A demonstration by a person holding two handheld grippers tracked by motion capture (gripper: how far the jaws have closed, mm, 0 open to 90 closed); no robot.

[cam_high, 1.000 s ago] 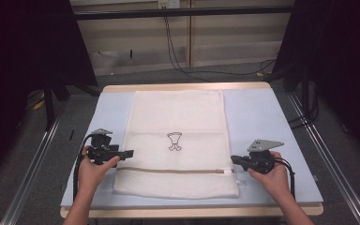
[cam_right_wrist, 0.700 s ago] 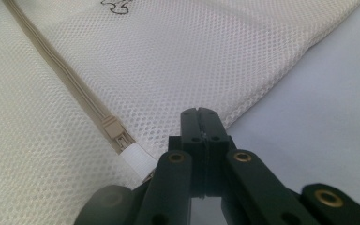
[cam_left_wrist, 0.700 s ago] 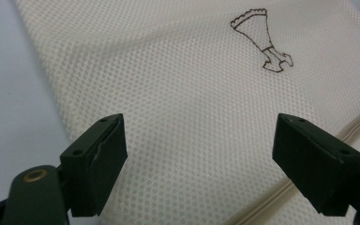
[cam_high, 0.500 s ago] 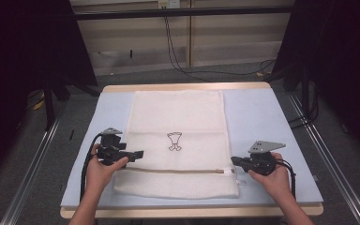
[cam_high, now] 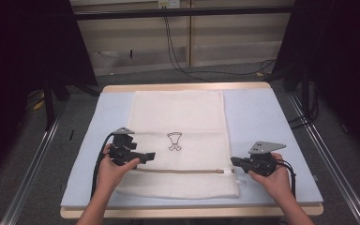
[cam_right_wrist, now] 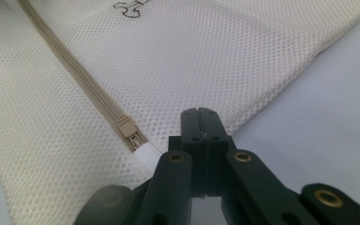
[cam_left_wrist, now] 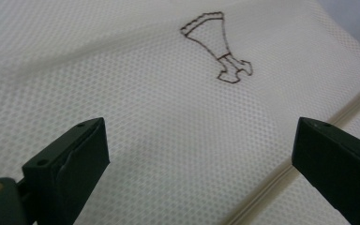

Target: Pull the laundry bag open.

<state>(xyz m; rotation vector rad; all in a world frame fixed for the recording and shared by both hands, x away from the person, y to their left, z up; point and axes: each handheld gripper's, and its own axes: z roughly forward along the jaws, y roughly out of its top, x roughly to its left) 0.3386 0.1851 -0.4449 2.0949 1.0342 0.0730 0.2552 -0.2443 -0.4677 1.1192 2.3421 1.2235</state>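
A white mesh laundry bag (cam_high: 178, 117) lies flat on the table, with a small dark outline emblem (cam_high: 174, 141) at its middle and a beige zipper (cam_high: 183, 171) running across near its front. My left gripper (cam_high: 150, 155) hovers over the bag's left part, pointing right. Its jaws have just been opening and now stand open and wide apart over the mesh (cam_left_wrist: 168, 117), with nothing between them. The emblem (cam_left_wrist: 215, 47) lies ahead of them. My right gripper (cam_high: 234, 162) sits at the bag's right edge, shut (cam_right_wrist: 200, 115). The zipper slider (cam_right_wrist: 126, 127) lies just beside its tips.
A light blue mat (cam_high: 253, 117) covers the wooden table, whose front edge (cam_high: 192, 212) is near the person's forearms. Bare mat flanks the bag on both sides. Cables run along the floor beyond the table, and metal rails line either side.
My left gripper has moved right, from the bag's left edge to over the mesh, and its jaws have spread wider. The right gripper has stayed in place.
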